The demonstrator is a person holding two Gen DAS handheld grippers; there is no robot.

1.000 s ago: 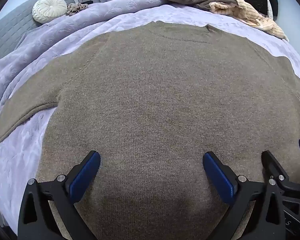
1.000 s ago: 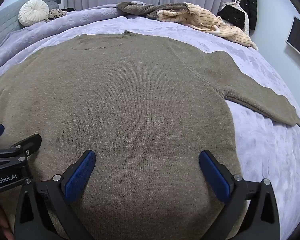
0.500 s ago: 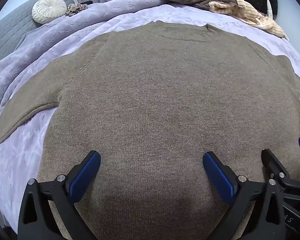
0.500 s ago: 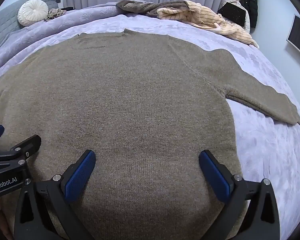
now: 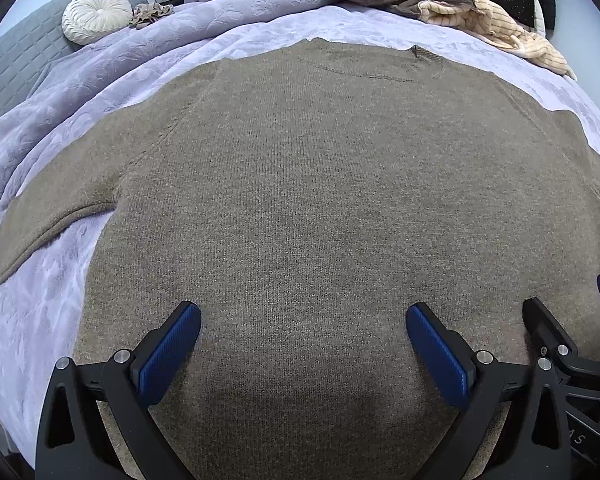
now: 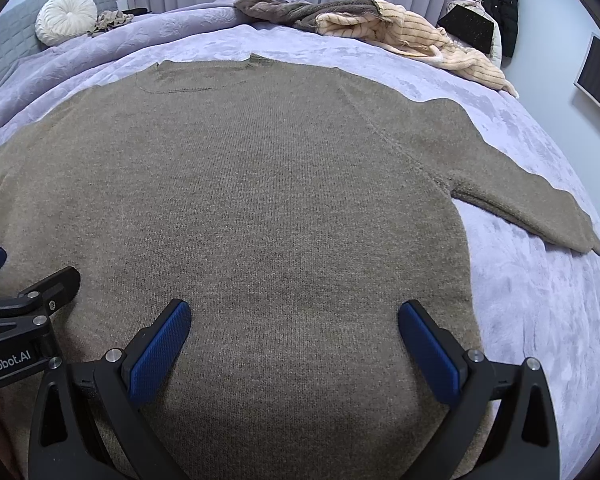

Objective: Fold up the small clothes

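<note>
Both jaws gape wide and hold nothing: the left hand-held gripper [image 5: 303, 354] and the right hand-held gripper [image 6: 294, 350] hover side by side at lower centre over the hem of the brown knit sweater [image 5: 320, 200]. It lies flat on the lavender bed [image 6: 540, 300], sleeves out. Best pinch each sleeve [image 6: 540, 208] near its cuff, then fold inward evenly.

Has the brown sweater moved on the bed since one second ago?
No. In the right wrist view the brown sweater keeps its place against the striped clothes pile; its right sleeve lies the same on the lilac blanket.
</note>
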